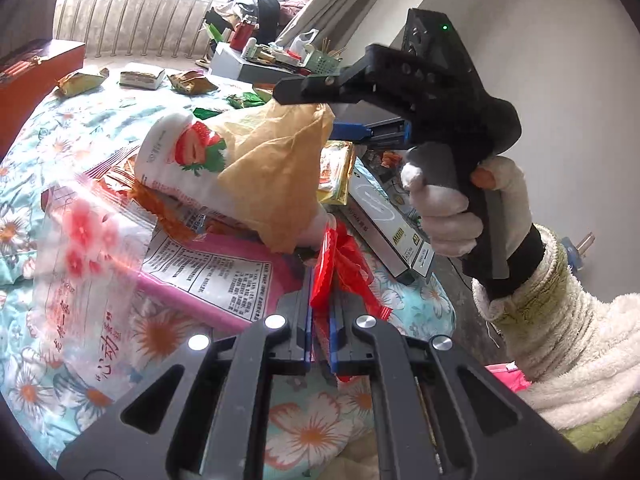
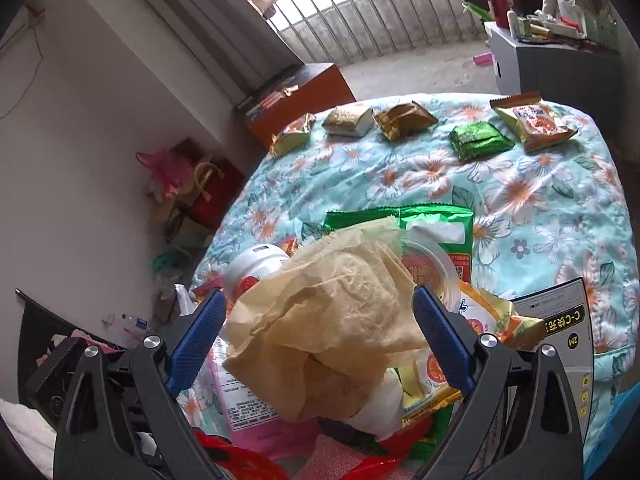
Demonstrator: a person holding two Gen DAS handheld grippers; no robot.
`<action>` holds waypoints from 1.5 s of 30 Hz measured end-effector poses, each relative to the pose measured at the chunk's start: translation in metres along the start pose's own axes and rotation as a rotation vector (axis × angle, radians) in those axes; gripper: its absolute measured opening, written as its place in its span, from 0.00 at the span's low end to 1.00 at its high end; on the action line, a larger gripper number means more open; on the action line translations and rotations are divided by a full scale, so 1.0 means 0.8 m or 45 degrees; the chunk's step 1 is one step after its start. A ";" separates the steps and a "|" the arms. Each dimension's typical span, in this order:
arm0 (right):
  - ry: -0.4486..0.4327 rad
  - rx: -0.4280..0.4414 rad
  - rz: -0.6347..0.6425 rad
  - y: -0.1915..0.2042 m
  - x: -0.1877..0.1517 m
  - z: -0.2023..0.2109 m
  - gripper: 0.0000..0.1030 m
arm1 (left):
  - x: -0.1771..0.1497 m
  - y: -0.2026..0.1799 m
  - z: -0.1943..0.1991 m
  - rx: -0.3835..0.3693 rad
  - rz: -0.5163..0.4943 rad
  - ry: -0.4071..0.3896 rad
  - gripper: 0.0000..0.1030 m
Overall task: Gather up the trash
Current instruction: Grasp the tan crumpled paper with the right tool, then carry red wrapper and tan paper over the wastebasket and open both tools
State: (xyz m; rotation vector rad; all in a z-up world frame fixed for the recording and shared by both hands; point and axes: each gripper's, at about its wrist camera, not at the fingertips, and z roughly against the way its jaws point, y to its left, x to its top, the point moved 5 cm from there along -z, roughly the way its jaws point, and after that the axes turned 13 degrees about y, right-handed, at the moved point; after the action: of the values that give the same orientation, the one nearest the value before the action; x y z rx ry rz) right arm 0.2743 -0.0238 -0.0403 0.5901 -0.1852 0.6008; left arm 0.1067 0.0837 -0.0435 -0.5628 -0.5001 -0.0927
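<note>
Two hand-held grippers work over a heap of wrappers on a bed with a flowered quilt (image 2: 532,208). Nearest, the left hand-held gripper (image 1: 321,312) has its jaws pressed together, pinching a crinkled red plastic wrapper (image 1: 340,264); the wrapper's lower end disappears between the blue pads, and what lies under it is hidden by the black frame. Beside it lie a clear, glossy bag with red flowers (image 1: 88,248) and a flat pink packet (image 1: 224,276) printed with small text too fine to read. Over the heap hangs a soft, creased tan paper (image 2: 332,316), which covers most of a white strawberry-printed pack (image 1: 188,148). The right hand-held gripper (image 2: 320,340) stands spread wide on either side of that paper, its ribbed blue pads apart from it; whether either pad brushes it I cannot tell. Seen from the left wrist, a white-gloved hand (image 1: 448,216) in a fluffy cream sleeve grips its pistol handle, with the tool tilted downward. Farther off, five foil snack packs sit in a row, gold (image 2: 404,120), green (image 2: 480,140) and orange (image 2: 536,120) among them. Beyond stand a red-brown box (image 2: 296,100) and a cluttered white cabinet (image 2: 504,60), partly cut off.
</note>
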 end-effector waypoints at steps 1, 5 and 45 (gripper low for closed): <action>0.023 -0.002 0.006 0.001 -0.002 -0.006 0.77 | -0.001 0.002 0.001 -0.003 0.004 -0.003 0.04; 0.057 -0.051 0.020 0.005 -0.011 -0.014 0.50 | -0.001 0.010 0.000 -0.022 0.014 -0.004 0.04; -0.789 -0.472 -0.697 -0.205 -0.310 0.392 0.07 | 0.164 -0.314 -0.135 -0.171 -0.584 0.147 0.04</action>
State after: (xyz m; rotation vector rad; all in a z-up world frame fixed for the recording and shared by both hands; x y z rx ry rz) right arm 0.1687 -0.4309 0.0585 0.4220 -0.6768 -0.1647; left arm 0.2132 -0.1795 0.0633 -0.5620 -0.5055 -0.5960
